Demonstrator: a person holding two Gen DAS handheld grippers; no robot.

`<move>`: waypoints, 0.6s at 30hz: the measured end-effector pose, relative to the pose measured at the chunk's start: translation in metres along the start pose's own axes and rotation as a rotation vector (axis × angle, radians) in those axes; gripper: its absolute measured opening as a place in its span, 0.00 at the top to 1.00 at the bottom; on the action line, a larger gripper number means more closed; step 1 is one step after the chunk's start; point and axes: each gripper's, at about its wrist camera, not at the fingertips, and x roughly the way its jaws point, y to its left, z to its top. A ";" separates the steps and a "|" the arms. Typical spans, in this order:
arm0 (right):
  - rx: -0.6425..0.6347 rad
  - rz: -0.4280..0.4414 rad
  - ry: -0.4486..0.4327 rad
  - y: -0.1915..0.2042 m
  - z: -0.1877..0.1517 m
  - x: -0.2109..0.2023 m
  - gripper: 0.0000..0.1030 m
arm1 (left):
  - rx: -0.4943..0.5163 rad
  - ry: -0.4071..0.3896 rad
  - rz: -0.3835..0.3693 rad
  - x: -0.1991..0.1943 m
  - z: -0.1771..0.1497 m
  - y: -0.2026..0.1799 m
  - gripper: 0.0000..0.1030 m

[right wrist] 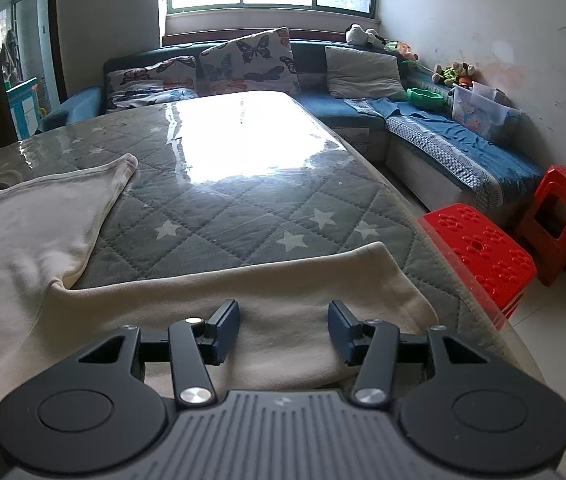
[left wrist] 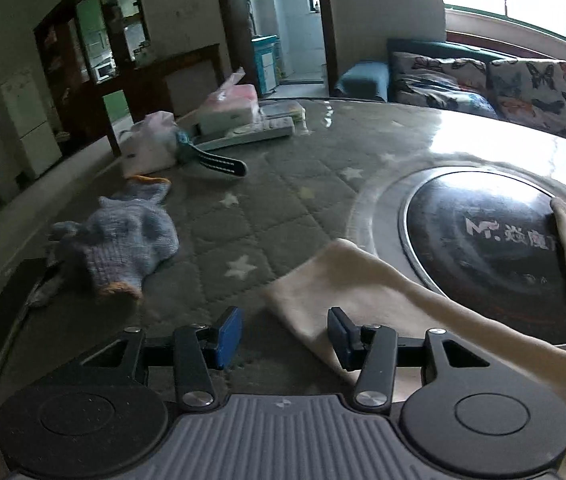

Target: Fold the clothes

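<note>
Fold barely begun, I'd say: cream garment point(right wrist: 35, 248) lies spread on quilted table point(right wrist: 219, 216) w/ sleeves out (none tucked yet), left gripper point(left wrist: 285, 336) & right gripper point(right wrist: 285, 330) both approx half open, holding nothing, over its near edge.

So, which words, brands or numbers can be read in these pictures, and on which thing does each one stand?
"M": a white logo letter on the round black cooktop set into the table; the Chinese characters after it are too blurred to read.
Tissue pack: print too blurred to read.
Clear storage box on the sofa: only a cartoon picture, no words legible.
</note>
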 end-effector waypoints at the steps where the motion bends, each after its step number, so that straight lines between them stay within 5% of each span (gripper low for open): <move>1: 0.003 0.003 -0.001 0.000 0.000 -0.001 0.51 | 0.015 -0.008 -0.019 -0.003 0.000 -0.002 0.50; 7: -0.022 0.042 -0.026 0.008 0.003 -0.015 0.51 | 0.143 -0.024 -0.051 -0.003 -0.008 -0.021 0.45; 12: -0.066 0.160 -0.029 0.023 0.008 -0.033 0.50 | 0.165 -0.026 -0.036 -0.008 -0.006 -0.021 0.45; 15: -0.132 0.257 -0.025 0.045 0.010 -0.044 0.50 | 0.189 -0.046 -0.120 -0.027 -0.007 -0.029 0.45; 18: -0.223 0.351 -0.017 0.075 0.008 -0.053 0.50 | 0.253 -0.069 -0.280 -0.053 -0.012 -0.051 0.45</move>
